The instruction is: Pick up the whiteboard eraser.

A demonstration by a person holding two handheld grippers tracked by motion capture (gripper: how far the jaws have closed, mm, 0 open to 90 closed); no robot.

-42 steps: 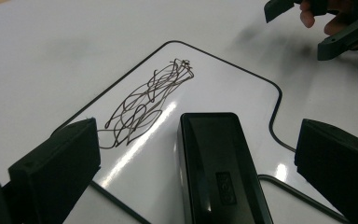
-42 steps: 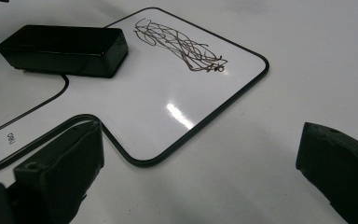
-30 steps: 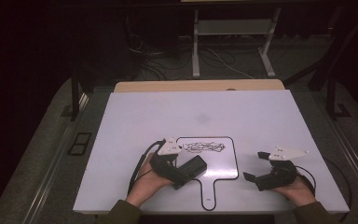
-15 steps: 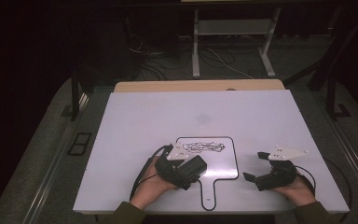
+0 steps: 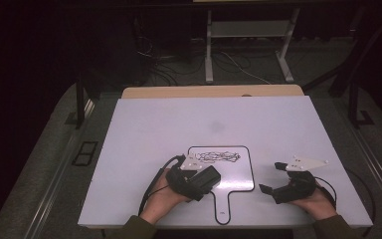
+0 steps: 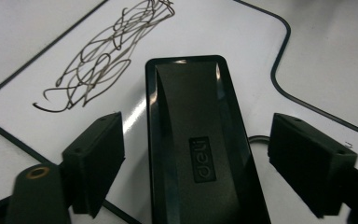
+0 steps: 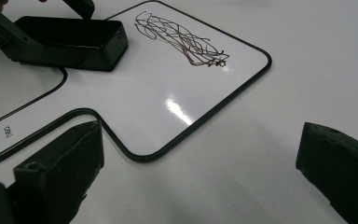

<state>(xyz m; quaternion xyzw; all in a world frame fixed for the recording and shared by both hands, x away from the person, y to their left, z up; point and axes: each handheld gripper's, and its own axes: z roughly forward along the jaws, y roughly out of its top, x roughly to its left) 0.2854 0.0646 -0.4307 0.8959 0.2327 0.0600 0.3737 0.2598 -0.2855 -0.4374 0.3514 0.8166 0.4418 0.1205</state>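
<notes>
At lower centre of the high view, the black eraser (image 5: 205, 178) lies on the small whiteboard (image 5: 238, 174), bracketed by the left tool (image 5: 199, 183); its jaws have just been closing, not yet touching. The scribble (image 5: 219, 157) remains unwiped. The right tool (image 5: 271, 178) is held wide, empty.

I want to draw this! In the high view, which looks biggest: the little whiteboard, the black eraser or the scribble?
1. Little whiteboard, clearly the biggest.
2. and 3. Black eraser and scribble look about the same size, and the left gripper covers part of the eraser, so I won't rank them.
</notes>
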